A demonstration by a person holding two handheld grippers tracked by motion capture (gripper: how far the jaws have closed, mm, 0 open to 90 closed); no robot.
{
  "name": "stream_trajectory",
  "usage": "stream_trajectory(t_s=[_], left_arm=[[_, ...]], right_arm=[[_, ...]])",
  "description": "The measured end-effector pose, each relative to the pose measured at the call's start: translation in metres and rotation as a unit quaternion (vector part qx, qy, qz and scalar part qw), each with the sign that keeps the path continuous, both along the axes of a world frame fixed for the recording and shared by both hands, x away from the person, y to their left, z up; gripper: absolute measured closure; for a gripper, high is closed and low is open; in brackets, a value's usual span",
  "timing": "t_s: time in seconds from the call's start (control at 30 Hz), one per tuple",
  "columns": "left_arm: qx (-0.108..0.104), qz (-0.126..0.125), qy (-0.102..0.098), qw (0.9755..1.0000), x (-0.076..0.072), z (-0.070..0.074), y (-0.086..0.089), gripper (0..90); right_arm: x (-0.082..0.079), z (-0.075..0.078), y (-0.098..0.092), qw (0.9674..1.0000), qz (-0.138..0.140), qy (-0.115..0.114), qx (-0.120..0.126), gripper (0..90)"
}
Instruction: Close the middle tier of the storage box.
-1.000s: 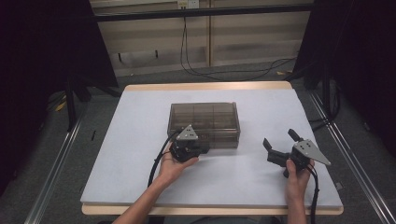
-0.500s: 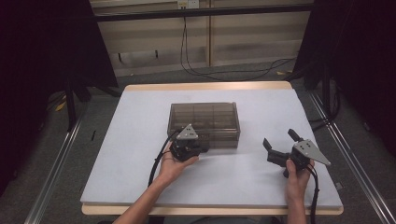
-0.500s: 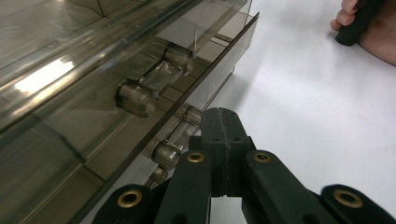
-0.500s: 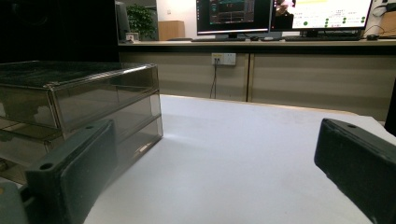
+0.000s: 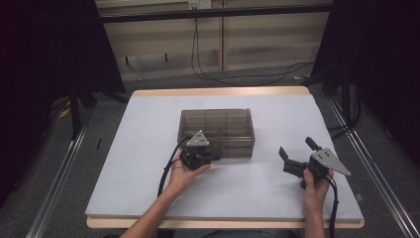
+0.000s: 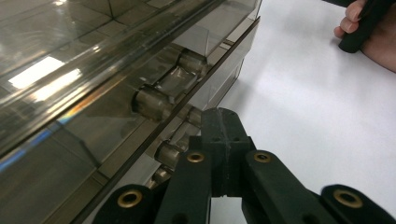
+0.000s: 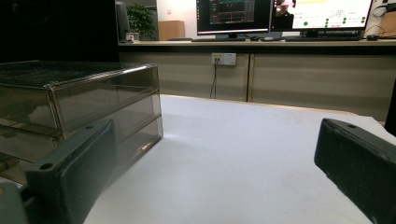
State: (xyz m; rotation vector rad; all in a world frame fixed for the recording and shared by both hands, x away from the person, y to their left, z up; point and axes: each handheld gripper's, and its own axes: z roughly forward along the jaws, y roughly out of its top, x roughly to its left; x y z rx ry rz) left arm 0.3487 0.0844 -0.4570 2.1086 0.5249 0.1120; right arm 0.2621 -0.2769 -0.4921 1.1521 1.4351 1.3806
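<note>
A clear smoky-brown plastic organiser box (image 5: 216, 132) with a lid and inner dividers sits on the white table (image 5: 124, 163), about midway between the left and right edges and slightly toward the far edge. Its walls are glossy and see-through, with round hinge-like barrels (image 6: 154, 100) along the near long side. The left gripper (image 5: 210, 157), held in the person's left hand (image 5: 184, 173), is pressed against that near side; in the left gripper view its black jaws are closed together with the tips at the box's seam, and I cannot tell whether they grasp anything. The right gripper (image 5: 296, 151), in the right hand (image 5: 315, 189), rests well apart near the right edge, jaws spread wide. Beyond the table's far edge are a wall socket (image 7: 223, 58), trailing cables (image 5: 208, 69) and computer monitors (image 7: 285, 14).
</note>
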Motion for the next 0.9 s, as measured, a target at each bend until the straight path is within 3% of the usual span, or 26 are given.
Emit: stream_trajectory(t_s=[0.9], left_arm=[[-0.001,0.010,-0.002,0.9999,0.0058,0.0001,0.0056,90.0]], right_arm=[[0.0002,0.0000,-0.0001,1.0000,0.000,0.000,-0.001,0.0]])
